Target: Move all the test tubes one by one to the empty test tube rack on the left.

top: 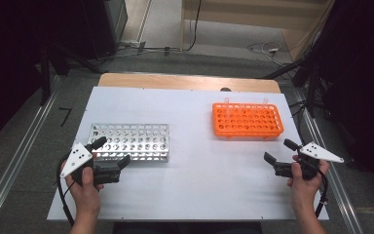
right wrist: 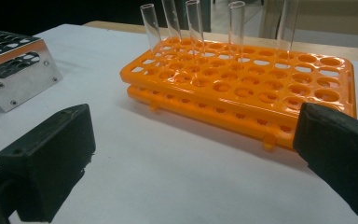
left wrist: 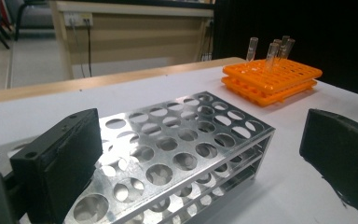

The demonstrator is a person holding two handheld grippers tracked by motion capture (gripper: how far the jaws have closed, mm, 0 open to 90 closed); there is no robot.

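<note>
High view: the left gripper (top: 111, 152) sits low at the left side of the white table (top: 195, 185), held in the person's left hand (top: 85, 183), its two black jaws spread wide with nothing between them. The jaws point toward the near left end of the metal rack (top: 130, 141), and one jaw tip overlaps the rack's near edge in this view; whether it touches cannot be told. In the left gripper view the metal rack (left wrist: 177, 149) lies just ahead of and between the parted jaws, its rows of round holes showing no tubes, tilted across the frame.

The right gripper (top: 280, 150) is held in the right hand (top: 304, 178) at the table's right side, jaws likewise released and empty, grasping nothing. It points toward the orange rack (top: 247, 120), which lies farther up the table, near but clearly apart from the jaw tips. In the right gripper view the orange rack (right wrist: 242, 88) stands ahead of the open jaws, and several clear glass tubes (right wrist: 196, 28) stand upright in its far row. An end of the metal rack (right wrist: 14, 70) shows at the left edge there.

The two racks lie well apart, metal at the left, orange at the right and farther back.
</note>
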